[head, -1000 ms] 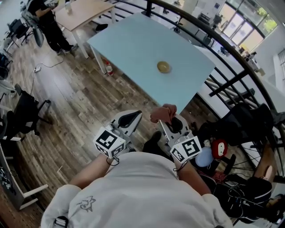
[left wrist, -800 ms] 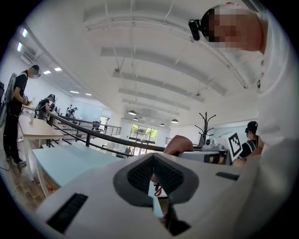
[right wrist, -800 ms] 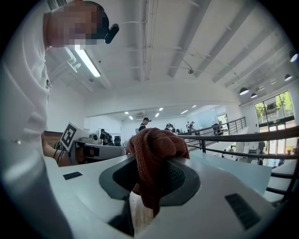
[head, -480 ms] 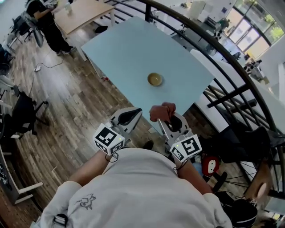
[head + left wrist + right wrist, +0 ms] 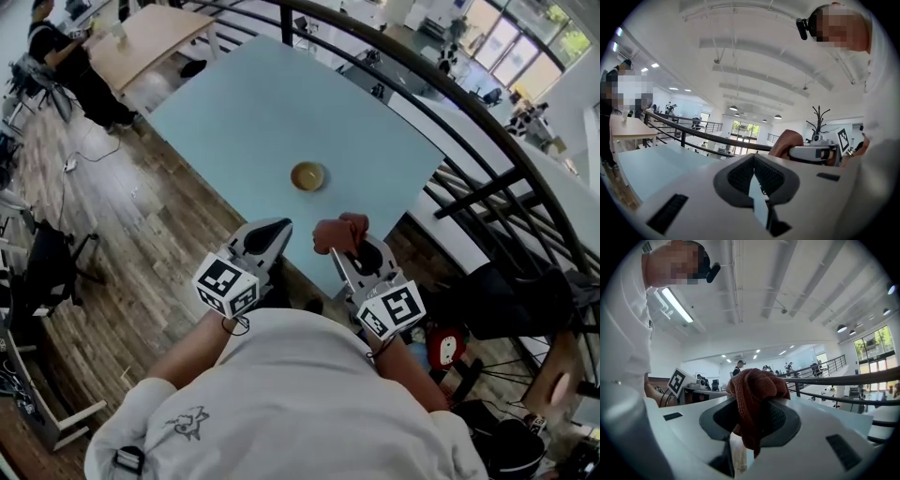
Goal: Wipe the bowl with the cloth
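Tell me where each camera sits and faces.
Head view: on the person's head, facing down at table, bowl, left gripper, right gripper, shirt.
Left gripper view: on the left gripper, along shut jaws; shirt at right.
Right gripper view: on the right gripper, along jaws clamping the cloth; shirt at left.
Shared: cloth, in head and right gripper views.

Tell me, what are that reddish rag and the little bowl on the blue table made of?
The cloth looks like woven or knitted fabric, rust-red and matte: its fuzzy weave and soft folds show. The bowl looks tan and slightly glossy, perhaps wood or glazed ceramic; it is too small to tell.
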{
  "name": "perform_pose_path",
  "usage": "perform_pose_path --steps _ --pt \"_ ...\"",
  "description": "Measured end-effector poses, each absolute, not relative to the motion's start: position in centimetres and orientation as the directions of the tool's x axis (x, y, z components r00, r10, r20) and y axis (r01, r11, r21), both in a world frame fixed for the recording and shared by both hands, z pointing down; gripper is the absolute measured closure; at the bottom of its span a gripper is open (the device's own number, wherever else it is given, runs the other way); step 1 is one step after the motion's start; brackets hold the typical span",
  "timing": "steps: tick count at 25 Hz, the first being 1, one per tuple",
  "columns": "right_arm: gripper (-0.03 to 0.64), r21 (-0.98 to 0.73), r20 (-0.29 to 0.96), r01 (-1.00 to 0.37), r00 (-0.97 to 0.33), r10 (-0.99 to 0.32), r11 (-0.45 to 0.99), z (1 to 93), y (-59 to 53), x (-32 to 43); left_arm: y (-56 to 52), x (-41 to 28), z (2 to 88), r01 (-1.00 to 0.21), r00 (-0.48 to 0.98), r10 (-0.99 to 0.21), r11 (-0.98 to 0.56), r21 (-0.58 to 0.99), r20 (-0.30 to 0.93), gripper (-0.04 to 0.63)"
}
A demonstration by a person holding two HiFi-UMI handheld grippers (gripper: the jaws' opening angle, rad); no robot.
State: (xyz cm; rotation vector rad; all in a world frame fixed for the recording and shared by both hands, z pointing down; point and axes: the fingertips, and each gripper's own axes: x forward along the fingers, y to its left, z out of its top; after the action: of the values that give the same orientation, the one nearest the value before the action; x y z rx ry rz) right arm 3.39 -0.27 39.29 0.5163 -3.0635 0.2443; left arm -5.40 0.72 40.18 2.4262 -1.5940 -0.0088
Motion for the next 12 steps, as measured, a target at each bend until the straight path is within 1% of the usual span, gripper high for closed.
perform_pose_path --steps 4,7,12 --pt "0.494 -0.149 0.068 -0.374 -0.927 -0.368 0.915 39.5 -1.9 2.9 -2.4 -5.4 40.4 -0.876 0.472 -0.871 -0.446 0.183 0.134 0.581" --pt "0.494 -0.134 0.092 -0.398 -0.917 -0.388 0.908 39.7 -3.4 1.7 -5.2 -7.0 40.6 -0.870 0.489 -0.861 -0.470 0.148 0.139 0.581" --pt "0.494 -0.153 0.128 -0.481 -0.876 -0.466 0.863 41.1 -6.8 -0.5 -9.0 -9.4 41.3 -0.827 0.559 -0.816 -0.536 0.167 0.149 0.581"
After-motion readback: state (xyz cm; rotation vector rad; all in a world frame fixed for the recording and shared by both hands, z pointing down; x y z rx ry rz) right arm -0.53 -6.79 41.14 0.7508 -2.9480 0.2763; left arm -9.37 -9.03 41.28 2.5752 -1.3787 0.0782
